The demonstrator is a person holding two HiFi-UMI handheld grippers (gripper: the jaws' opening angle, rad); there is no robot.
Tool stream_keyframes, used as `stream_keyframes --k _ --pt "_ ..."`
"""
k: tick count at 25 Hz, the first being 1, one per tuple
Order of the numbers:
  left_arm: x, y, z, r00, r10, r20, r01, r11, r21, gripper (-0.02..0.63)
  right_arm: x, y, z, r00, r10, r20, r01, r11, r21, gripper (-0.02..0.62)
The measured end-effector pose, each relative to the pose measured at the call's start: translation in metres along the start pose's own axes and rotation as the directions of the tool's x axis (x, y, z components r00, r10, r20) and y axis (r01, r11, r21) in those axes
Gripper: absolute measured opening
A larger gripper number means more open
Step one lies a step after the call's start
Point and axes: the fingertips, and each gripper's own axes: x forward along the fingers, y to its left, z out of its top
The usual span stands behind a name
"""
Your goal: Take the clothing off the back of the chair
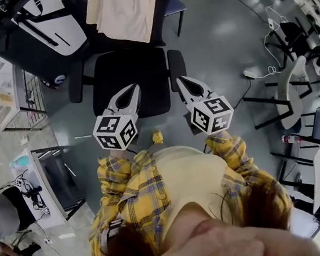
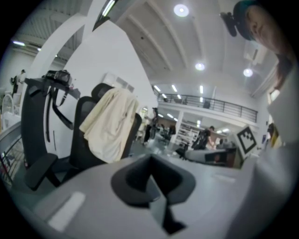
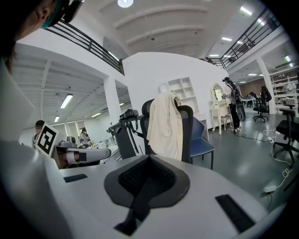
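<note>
Likely the approach stage: left gripper [image 1: 134, 87] and right gripper [image 1: 179, 80], both pressed together and empty, must next spread and reach the top-centre clothing [image 1: 125, 10] on the chair [image 1: 129, 79].

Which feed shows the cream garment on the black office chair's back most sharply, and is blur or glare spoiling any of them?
Right gripper view: sharpest, with the cream cloth garment crisp and fisheye bending at the edges. Left gripper view: soft all over, the garment's folds smeared and the round ceiling lamps blown out. Head view: clear, the black office chair evenly lit, with pale glare on the grey floor.
</note>
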Motion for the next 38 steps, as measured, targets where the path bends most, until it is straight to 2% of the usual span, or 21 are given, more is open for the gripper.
stream_keyframes --k 6,14,22,29,33,38 --pt "0.024 0.031 0.014 0.999 -0.034 -0.022 0.036 0.997 0.066 0.003 0.034 -0.01 0.015 0.999 -0.042 -0.013 0.042 0.999 -0.01 0.012" --pt "0.055 0.073 0.043 1.0 -0.002 -0.004 0.002 0.994 0.106 0.003 0.062 -0.027 0.041 0.998 -0.058 0.009 0.059 0.998 -0.029 0.012" --pt "0.106 0.08 0.077 0.999 0.037 0.031 -0.041 0.987 0.152 0.003 0.103 -0.058 0.066 1.0 0.006 0.02 -0.005 0.999 -0.038 0.012" --pt "0.176 0.071 0.108 0.996 0.075 0.05 -0.083 0.98 0.18 0.003 0.132 -0.101 0.097 0.996 0.084 0.016 -0.083 0.994 -0.064 0.012" --pt "0.213 0.065 0.137 0.993 0.089 0.078 -0.102 0.978 0.183 0.003 0.144 -0.124 0.116 0.993 0.12 0.021 -0.119 0.991 -0.068 0.012" --pt "0.255 0.065 0.173 0.984 0.138 0.111 -0.16 0.961 0.227 0.003 0.159 -0.145 0.135 0.987 0.156 0.026 -0.154 0.985 -0.072 0.012"
